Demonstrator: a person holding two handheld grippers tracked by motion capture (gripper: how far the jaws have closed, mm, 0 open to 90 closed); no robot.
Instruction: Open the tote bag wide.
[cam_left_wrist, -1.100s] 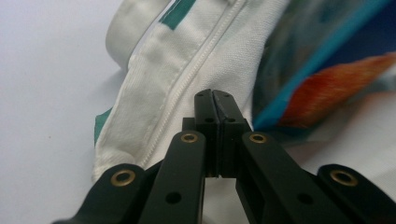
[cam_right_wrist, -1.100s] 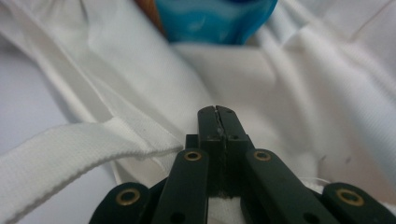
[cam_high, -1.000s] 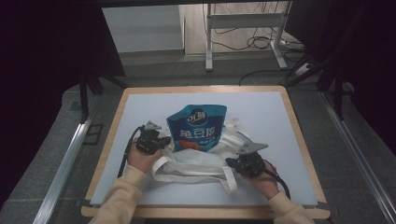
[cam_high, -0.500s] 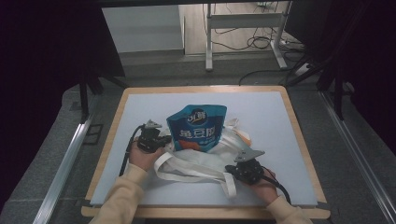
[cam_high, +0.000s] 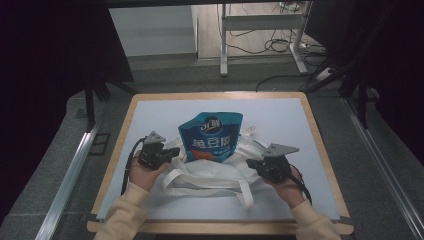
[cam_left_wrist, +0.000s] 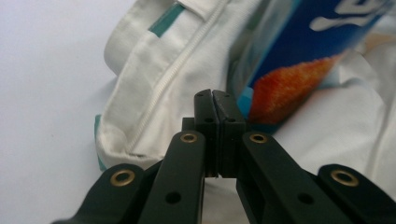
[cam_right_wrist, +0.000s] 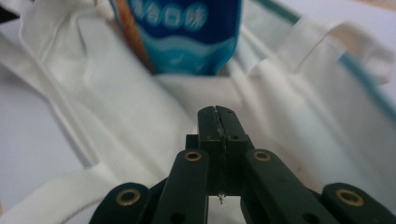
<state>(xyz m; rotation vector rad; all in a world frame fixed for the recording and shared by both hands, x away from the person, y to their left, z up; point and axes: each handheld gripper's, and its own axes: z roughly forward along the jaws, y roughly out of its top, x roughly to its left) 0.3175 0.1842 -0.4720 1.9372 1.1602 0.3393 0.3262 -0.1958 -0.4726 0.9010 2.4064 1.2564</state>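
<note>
A white cloth tote bag (cam_high: 215, 174) lies flat in the middle of the white mat. A blue snack pouch (cam_high: 212, 135) stands half inside its mouth. My left gripper (cam_high: 174, 152) rests at the bag's left edge and points right, jaws pressed together. In the left gripper view its tips (cam_left_wrist: 212, 93) sit in front of the bag's zipped rim (cam_left_wrist: 163, 70) and the pouch (cam_left_wrist: 317, 46), with nothing visible between them. My right gripper (cam_high: 251, 163) is at the bag's right edge, also shut. Its tips (cam_right_wrist: 217, 110) hover over the bag's cloth (cam_right_wrist: 140, 107) below the pouch (cam_right_wrist: 187, 32).
The mat (cam_high: 285, 115) covers a wood-rimmed table (cam_high: 320, 140). A bag strap (cam_high: 245, 192) loops toward the near edge. Metal rails run along both sides of the table, and a desk frame (cam_high: 225, 45) with cables stands on the floor behind.
The right gripper dipped toward the near edge, then came back up and slightly right. The left gripper shifted a little. The bag's near strap has pulled in shorter.
</note>
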